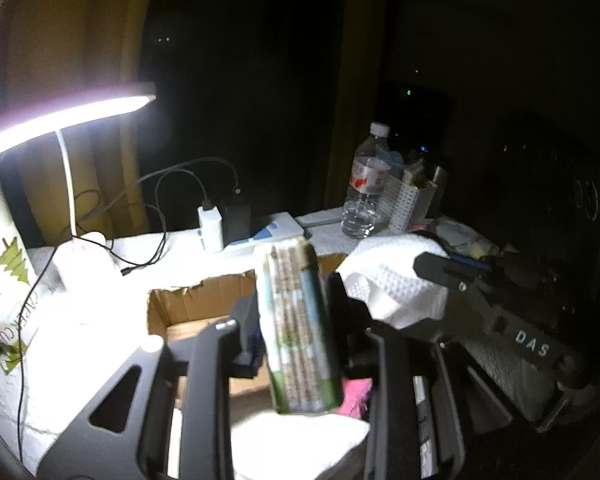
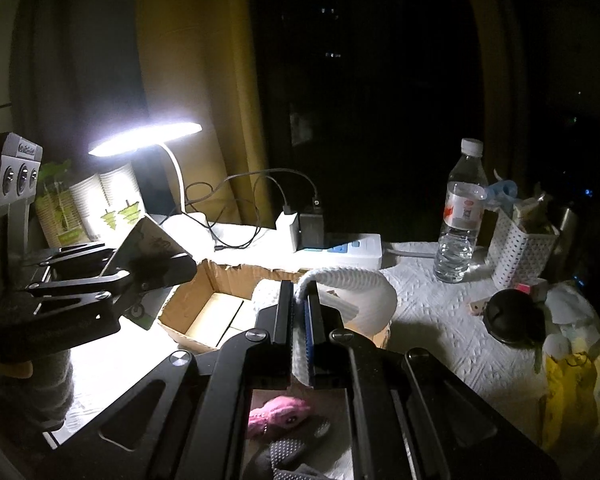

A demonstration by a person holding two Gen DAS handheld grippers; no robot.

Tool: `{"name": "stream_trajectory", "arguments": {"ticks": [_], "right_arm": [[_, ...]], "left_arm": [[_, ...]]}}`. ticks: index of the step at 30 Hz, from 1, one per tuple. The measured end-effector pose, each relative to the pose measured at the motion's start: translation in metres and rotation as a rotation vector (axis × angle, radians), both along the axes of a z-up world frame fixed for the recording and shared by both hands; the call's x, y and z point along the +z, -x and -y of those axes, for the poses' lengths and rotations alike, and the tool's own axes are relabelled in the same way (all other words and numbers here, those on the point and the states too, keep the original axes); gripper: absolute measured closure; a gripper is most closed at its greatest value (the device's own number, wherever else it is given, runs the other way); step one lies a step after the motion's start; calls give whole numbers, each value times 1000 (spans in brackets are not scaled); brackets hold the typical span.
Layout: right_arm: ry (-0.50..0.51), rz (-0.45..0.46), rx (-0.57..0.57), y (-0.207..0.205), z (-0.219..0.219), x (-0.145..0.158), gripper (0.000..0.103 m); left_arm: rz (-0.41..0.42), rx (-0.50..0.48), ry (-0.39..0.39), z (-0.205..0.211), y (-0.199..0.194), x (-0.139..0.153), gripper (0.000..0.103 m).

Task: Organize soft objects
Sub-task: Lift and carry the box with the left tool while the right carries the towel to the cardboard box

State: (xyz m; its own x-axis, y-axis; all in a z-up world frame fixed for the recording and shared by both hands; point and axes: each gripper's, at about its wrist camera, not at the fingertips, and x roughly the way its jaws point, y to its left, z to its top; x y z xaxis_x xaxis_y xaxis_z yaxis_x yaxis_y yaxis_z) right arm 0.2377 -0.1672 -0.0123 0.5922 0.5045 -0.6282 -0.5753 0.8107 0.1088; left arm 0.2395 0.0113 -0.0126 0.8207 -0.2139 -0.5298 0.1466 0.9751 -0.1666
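My left gripper [image 1: 296, 320] is shut on a green and white tissue pack [image 1: 298, 332] and holds it above the open cardboard box [image 1: 188, 304]. In the right wrist view the same gripper [image 2: 148, 272] shows at the left with the pack [image 2: 152, 246] in it. My right gripper [image 2: 300, 308] is shut on a white waffle-weave towel [image 2: 356, 292] that arches over the box's right side [image 2: 204, 276]. The towel also shows in the left wrist view [image 1: 396, 280], held by the right gripper [image 1: 440, 268]. A pink plush toy [image 2: 278, 414] lies below my right gripper.
A lit desk lamp [image 2: 148, 138] stands at the back left beside paper cup sleeves [image 2: 100, 208]. A power strip with chargers [image 2: 332, 246], a water bottle [image 2: 462, 216], a white perforated basket [image 2: 516, 248], a black lid [image 2: 514, 318] and a yellow bag [image 2: 576, 392] are on the white-covered table [image 2: 440, 320].
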Motion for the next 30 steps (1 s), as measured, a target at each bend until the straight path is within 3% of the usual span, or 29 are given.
{"name": "stream_trajectory", "arguments": {"ticks": [30], "right_arm": [[57, -155, 8, -60, -1, -86, 98]], "left_arm": [[-192, 25, 14, 15, -81, -80, 75]]}}
